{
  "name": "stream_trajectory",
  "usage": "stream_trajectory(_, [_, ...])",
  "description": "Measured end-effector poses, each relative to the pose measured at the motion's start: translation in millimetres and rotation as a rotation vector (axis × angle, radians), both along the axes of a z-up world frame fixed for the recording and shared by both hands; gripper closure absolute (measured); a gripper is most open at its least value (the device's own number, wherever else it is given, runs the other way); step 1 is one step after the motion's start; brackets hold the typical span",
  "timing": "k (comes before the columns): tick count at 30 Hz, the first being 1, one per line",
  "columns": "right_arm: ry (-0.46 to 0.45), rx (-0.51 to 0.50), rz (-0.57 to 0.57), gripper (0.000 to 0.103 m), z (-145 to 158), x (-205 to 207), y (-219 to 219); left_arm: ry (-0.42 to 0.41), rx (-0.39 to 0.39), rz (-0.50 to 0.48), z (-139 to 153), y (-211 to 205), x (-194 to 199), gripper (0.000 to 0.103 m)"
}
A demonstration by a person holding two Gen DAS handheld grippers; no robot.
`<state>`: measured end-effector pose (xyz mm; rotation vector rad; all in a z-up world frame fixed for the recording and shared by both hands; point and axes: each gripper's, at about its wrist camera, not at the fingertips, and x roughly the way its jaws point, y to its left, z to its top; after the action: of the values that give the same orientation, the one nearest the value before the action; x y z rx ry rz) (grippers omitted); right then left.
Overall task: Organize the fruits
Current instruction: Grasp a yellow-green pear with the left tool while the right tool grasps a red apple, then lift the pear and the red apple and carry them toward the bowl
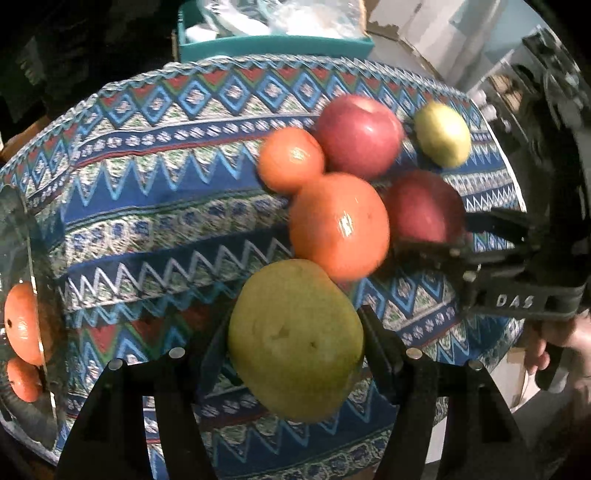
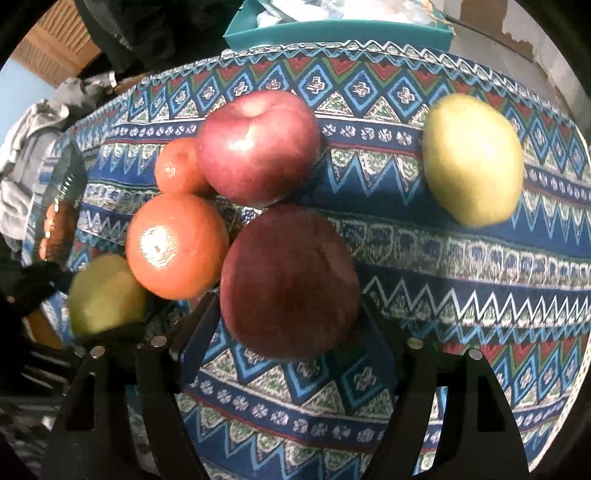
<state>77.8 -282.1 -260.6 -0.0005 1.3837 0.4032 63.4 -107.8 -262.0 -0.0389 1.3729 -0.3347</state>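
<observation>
My left gripper (image 1: 295,332) is shut on a green pear (image 1: 295,339), its fingers pressing on both sides; the same pear shows at the left of the right wrist view (image 2: 107,295). My right gripper (image 2: 290,306) stands open astride a dark red apple (image 2: 290,280), its fingers close beside the apple on the patterned tablecloth (image 2: 443,288). From the left wrist view, the right gripper (image 1: 447,240) reaches in from the right at that apple (image 1: 424,210). A large orange (image 1: 338,225), a small orange (image 1: 290,160) and a second red apple (image 1: 358,134) lie clustered together.
A yellow-green fruit (image 2: 472,158) lies apart at the right. A glass bowl (image 1: 26,258) holding two oranges (image 1: 22,321) stands at the table's left edge. A teal box (image 2: 332,33) sits beyond the far edge. A hand (image 1: 554,343) holds the right gripper.
</observation>
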Motion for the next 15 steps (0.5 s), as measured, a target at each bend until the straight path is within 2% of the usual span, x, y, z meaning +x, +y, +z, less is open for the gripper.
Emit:
stream_trajectory(6, [-0.036, -0.025, 0.036, 0.029, -5.5, 8.0, 11.0, -0.01, -0.002, 0.026, 1.9, 18.4, 7.5, 0.034])
stream_trajectory(9, [-0.025, -0.045, 0.047, 0.031, -10.1, 9.6, 17.9, -0.007, -0.002, 0.029, 1.0, 23.0, 8.3, 0.034])
stream_trajectory(15, [-0.051, -0.071, 0.043, 0.032, -10.7, 5.8, 25.7, -0.007, 0.001, 0.035, 0.0, 16.8, 8.5, 0.034])
